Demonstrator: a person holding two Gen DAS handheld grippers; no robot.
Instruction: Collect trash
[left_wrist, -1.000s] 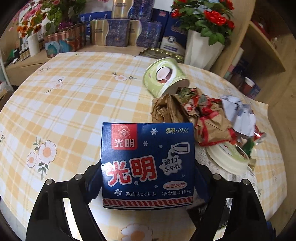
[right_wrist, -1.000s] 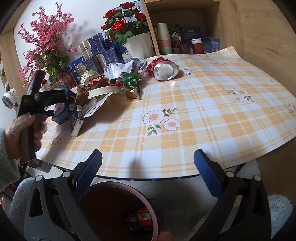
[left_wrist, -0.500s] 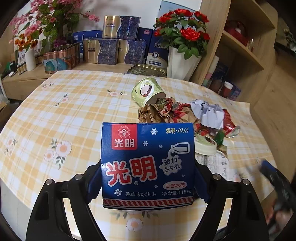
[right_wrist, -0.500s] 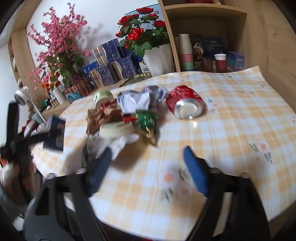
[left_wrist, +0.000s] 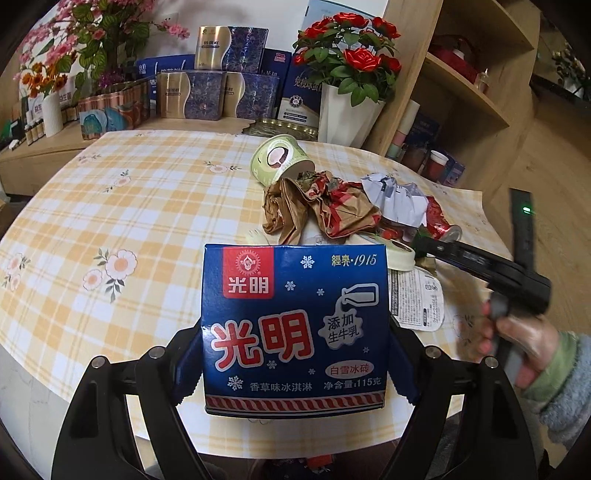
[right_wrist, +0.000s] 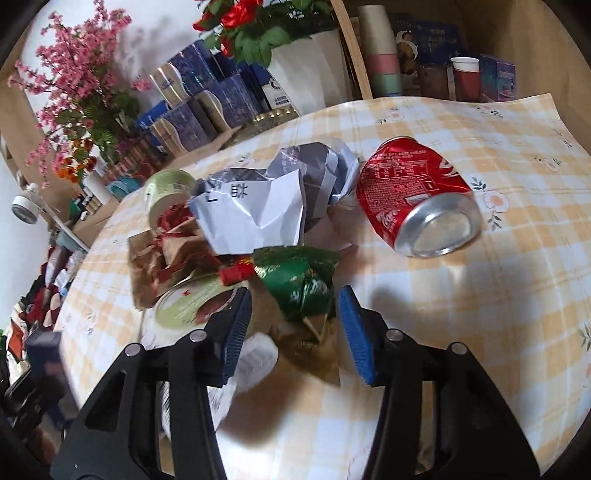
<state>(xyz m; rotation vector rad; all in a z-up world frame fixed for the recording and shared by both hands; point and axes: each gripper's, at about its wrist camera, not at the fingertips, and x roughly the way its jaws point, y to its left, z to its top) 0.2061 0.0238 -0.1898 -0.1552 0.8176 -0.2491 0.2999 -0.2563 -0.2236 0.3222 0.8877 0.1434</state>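
- The left hand-held gripper (left_wrist: 295, 373) is clamped on a blue ice-cream carton (left_wrist: 294, 328), its blue pads pressed to both side walls; the carton stands upright, held above the near edge of the tabletop (left_wrist: 110, 206).
- The right hand-held gripper (right_wrist: 293, 328) has just been closing its jaws; they stand partly apart, with a green foil wrapper (right_wrist: 299, 280) between the pads, and no pad clearly presses on it.
- The wrapper lies crumpled on the yellow checked cloth, at the near end of the trash pile.
- Just right of the pile a dented red soda can (right_wrist: 413, 206) lies on its side, its silver base turned toward the camera.
- Behind the wrapper sits crumpled white paper (right_wrist: 258, 210), touching the can's far left side.
- To the left lie brown paper with red print (right_wrist: 162, 254) and a round green lid (right_wrist: 192, 302); a pale green cup (right_wrist: 166, 192) lies tipped over at the far left.
- In the left wrist view, a person's hand (left_wrist: 517, 343) in a grey-green sleeve grips the right tool's handle at the right edge.
- A white vase of red roses (left_wrist: 347, 110) stands beyond the table's far edge.
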